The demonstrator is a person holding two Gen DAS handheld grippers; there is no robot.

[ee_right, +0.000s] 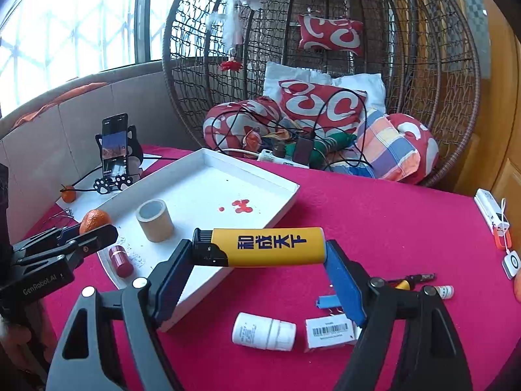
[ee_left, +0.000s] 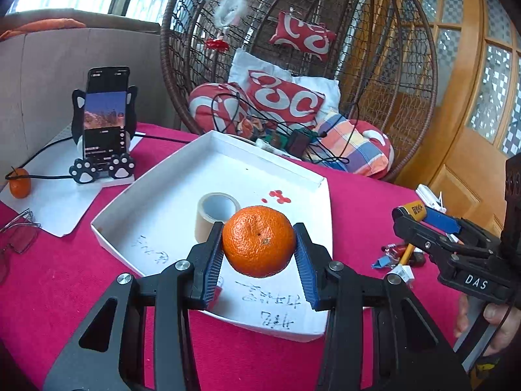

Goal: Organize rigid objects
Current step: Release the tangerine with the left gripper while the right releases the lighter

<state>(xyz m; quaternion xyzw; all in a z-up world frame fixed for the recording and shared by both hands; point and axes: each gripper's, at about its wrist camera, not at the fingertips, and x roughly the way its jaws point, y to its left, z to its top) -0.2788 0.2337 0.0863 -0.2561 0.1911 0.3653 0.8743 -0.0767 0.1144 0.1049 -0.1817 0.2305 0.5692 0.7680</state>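
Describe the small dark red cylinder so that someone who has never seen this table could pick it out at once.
Start at the white tray on the pink tablecloth. In the right wrist view, follow the tray to its near left corner, in front of the tape roll; the red cylinder stands there upright. Its glossy dark red body and ribbed band set it apart from the tan, hollow tape roll.

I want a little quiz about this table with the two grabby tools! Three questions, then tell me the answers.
1. True or false: the left gripper holds a tangerine between its fingers.
2. What lies across the right gripper? A) white pill bottle B) yellow lighter C) phone
3. Name the brown thing that stands inside the white tray.

Key:
1. True.
2. B, the yellow lighter. The white pill bottle lies on the red cloth, and the phone is in its stand.
3. The roll of tape.
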